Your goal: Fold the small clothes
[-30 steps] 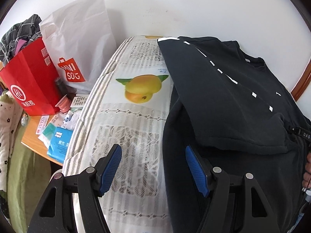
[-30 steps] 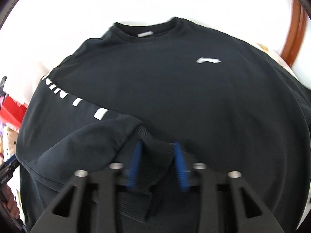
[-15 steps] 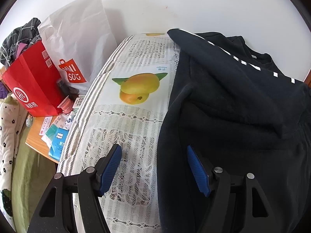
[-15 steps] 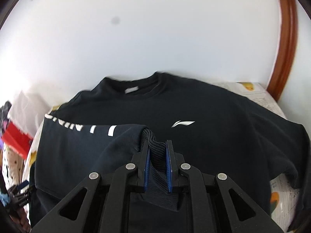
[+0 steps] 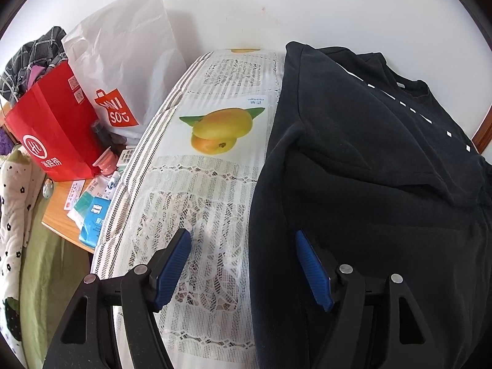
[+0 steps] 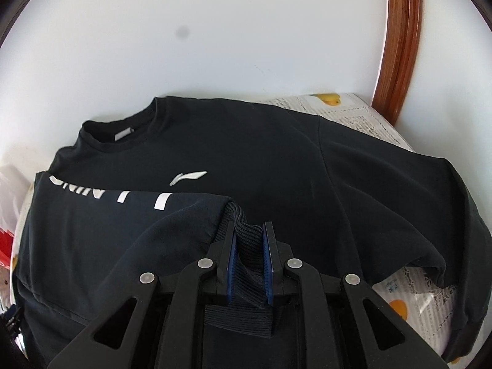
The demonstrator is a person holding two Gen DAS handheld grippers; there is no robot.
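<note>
A black sweatshirt (image 6: 276, 160) with a small white chest logo lies face up on a lace cloth printed with mangoes (image 5: 215, 129). One sleeve, marked with white letters (image 6: 107, 215), is drawn across the chest. My right gripper (image 6: 249, 230) is shut on that sleeve's ribbed cuff (image 6: 247, 246), held above the body; its jaws are opening slightly, with the pads still on the cuff. My left gripper (image 5: 242, 236) is open over the sweatshirt (image 5: 369, 184) at its left edge. One finger is above the fabric, the other above the cloth, and it holds nothing.
Left of the bed, a red paper bag (image 5: 52, 129) and a white shopping bag (image 5: 123, 70) stand on a cluttered wooden side table (image 5: 58, 209). The white wall runs behind the bed, and a brown wooden frame (image 6: 399, 40) stands at the far right.
My right gripper has closed on the cuff, lifted it and carried it rightward across the chest, so the lettered sleeve now lies over the front. The left gripper has hardly moved.
</note>
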